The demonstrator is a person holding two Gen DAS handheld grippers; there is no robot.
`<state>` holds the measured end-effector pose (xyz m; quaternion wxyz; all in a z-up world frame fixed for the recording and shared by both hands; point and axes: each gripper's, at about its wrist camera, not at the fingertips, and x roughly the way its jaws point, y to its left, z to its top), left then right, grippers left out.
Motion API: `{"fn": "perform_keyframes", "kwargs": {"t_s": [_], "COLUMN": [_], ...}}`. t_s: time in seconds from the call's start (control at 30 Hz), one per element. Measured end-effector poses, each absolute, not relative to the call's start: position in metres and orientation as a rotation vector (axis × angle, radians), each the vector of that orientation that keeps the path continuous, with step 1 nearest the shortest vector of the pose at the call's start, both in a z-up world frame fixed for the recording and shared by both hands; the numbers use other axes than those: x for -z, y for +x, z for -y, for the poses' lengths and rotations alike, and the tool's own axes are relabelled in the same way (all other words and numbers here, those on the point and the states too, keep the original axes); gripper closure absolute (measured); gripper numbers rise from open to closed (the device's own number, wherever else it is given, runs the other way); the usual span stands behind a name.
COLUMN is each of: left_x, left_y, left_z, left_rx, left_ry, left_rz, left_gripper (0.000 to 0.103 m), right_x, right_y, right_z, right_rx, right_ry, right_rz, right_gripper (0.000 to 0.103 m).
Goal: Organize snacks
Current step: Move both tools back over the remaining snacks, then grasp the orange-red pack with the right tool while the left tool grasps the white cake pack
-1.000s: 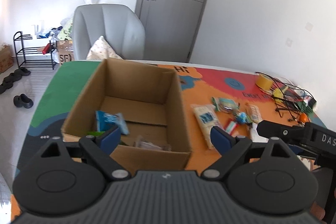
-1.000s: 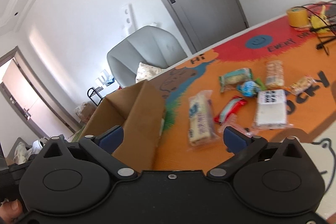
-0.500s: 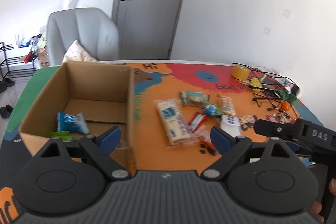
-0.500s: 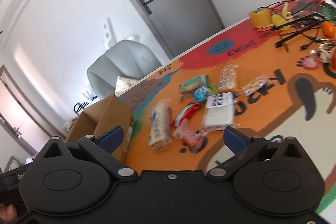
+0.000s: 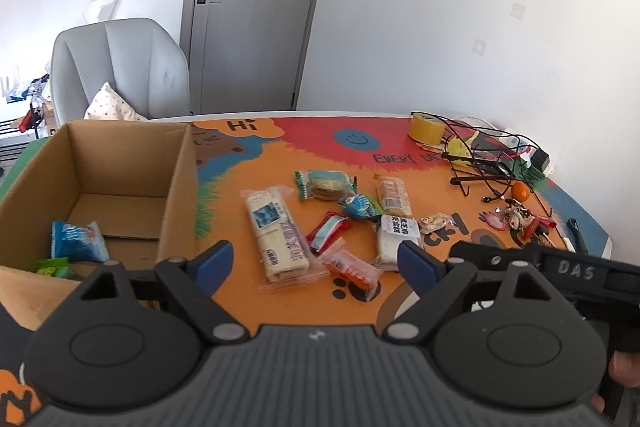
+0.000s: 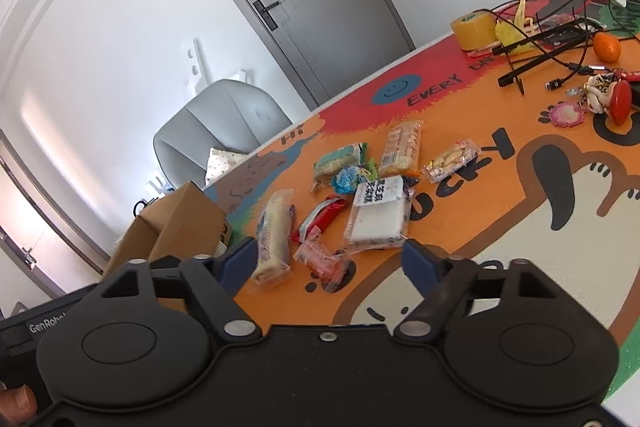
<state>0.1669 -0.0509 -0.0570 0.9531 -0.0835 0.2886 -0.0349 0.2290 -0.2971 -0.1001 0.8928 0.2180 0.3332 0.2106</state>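
Note:
Several wrapped snacks lie on the colourful table mat right of an open cardboard box. A long white biscuit pack lies nearest the box, with a red wrapper, a clear orange packet and a white cake pack beside it. A blue packet lies inside the box. My left gripper is open and empty above the near snacks. My right gripper is open and empty, over the clear orange packet; the box is to its left.
A yellow tape roll, tangled black cables on a stand, an orange fruit and small trinkets sit at the table's right. A grey armchair and a door stand behind the table.
Both grippers have swung right, away from the box and toward the loose snacks. Both stay open and empty.

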Motion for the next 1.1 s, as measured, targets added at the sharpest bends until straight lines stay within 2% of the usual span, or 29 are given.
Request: {"fn": "perform_keyframes", "kwargs": {"t_s": [0.13, 0.3, 0.5, 0.93, 1.0, 1.03, 1.1], "left_x": [0.065, 0.075, 0.086, 0.105, 0.108, 0.110, 0.113], "left_y": [0.175, 0.184, 0.199, 0.228, 0.233, 0.235, 0.240], "left_z": [0.056, 0.055, 0.056, 0.041, 0.041, 0.040, 0.040], "left_rx": [0.077, 0.071, 0.067, 0.012, 0.008, 0.006, -0.002], "left_ry": [-0.159, -0.170, -0.174, -0.247, -0.246, -0.248, -0.251], "left_rz": [-0.603, -0.626, -0.659, -0.681, -0.688, -0.691, -0.697], "left_gripper": [0.021, 0.034, 0.040, 0.044, 0.044, 0.044, 0.044], "right_x": [0.107, 0.114, 0.123, 0.143, 0.148, 0.151, 0.153], "right_y": [0.234, 0.243, 0.256, 0.286, 0.289, 0.291, 0.291], "right_z": [0.294, 0.286, 0.274, 0.243, 0.238, 0.237, 0.237], "right_rx": [-0.459, -0.488, -0.525, -0.554, -0.554, -0.557, -0.559], "right_ry": [0.453, 0.448, 0.430, 0.382, 0.369, 0.364, 0.366], "right_rz": [-0.710, -0.728, -0.750, -0.808, -0.819, -0.833, -0.825], "right_gripper": [0.037, 0.046, 0.053, 0.059, 0.064, 0.073, 0.075]}}
